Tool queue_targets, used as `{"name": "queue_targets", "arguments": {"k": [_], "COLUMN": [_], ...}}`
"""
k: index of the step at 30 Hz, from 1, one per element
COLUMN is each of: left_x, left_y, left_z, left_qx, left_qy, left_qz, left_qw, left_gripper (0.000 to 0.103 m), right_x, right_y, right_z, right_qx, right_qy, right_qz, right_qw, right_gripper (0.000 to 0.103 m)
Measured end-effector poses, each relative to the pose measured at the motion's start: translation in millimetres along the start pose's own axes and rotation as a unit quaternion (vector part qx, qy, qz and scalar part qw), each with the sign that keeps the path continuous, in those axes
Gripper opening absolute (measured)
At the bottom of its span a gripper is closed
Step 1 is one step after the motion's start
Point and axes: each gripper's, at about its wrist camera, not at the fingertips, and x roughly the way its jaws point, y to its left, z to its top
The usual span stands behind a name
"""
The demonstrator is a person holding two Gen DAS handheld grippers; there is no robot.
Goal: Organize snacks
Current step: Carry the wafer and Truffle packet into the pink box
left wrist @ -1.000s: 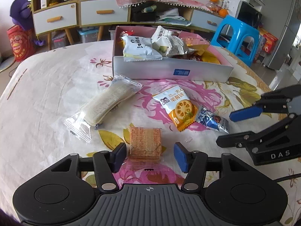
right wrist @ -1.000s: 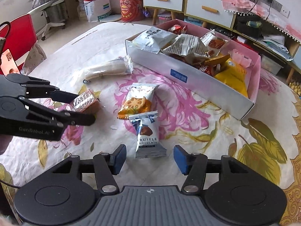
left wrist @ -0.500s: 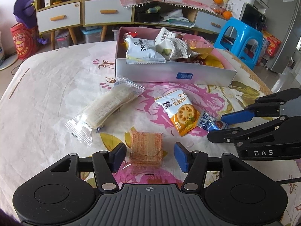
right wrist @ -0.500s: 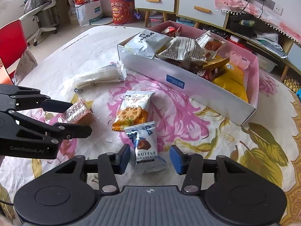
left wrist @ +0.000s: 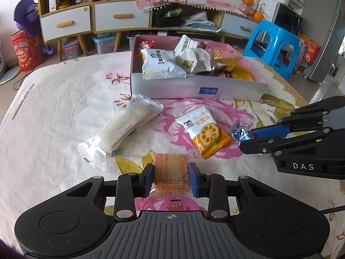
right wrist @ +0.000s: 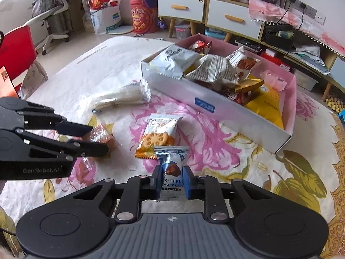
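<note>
A wrapped orange wafer cake (left wrist: 170,179) lies on the flowered tablecloth between the pads of my left gripper (left wrist: 171,168); its jaws are closing and both pads touch the wrapper's sides. My right gripper (right wrist: 172,172) is shut on a blue-and-white truffle chocolate packet (right wrist: 172,157) that rests on the cloth. Each gripper shows in the other's view: the left gripper (right wrist: 97,139) around the wafer (right wrist: 101,133), the right gripper (left wrist: 248,139) on the chocolate (left wrist: 239,130). Loose between them lie an orange biscuit packet (left wrist: 204,129) and a long white cake packet (left wrist: 127,127). Behind stands the snack box (left wrist: 172,90).
The white and pink box (right wrist: 237,125) holds several snack bags. A blue stool (left wrist: 273,45) stands beyond the table's far right edge, drawer cabinets (left wrist: 123,19) line the back wall, and a red chair (right wrist: 17,51) is off the table's other side.
Both grippers' jaws have closed in: the left onto the wafer cake, the right onto the chocolate packet after sliding forward around it. The packets stay on the cloth.
</note>
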Motion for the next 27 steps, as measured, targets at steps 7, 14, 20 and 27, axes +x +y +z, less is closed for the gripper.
{"name": "queue_targets", "arguments": {"k": [7, 14, 20, 27], "left_x": [-8, -11, -14, -8], "left_y": [2, 0, -6, -10], "left_z": [13, 28, 45, 66], "left_qx": [-0.016, -0.027, -0.032, -0.059], "left_qy": [-0.017, -0.029, -0.047, -0.056], "left_qz": [-0.008, -0.01, -0.017, -0.026], "left_qw": [0.9997, 0.9992, 0.9982, 0.9964], "left_gripper": [0.031, 0.031, 0.031, 0.031], "right_x": [-7, -18, -24, -23], "right_y": [-7, -19, -29, -46], "right_z": [5, 12, 18, 26], "right_qx": [0.015, 0.041, 0.071, 0.12], "right_qy": [-0.014, -0.04, -0.066, -0.091], "right_qz": [-0.004, -0.007, -0.016, -0.039], "right_qw": [1.0, 0.998, 0.995, 0.988], "right_gripper": [0.01, 0.01, 0.01, 0.01]}}
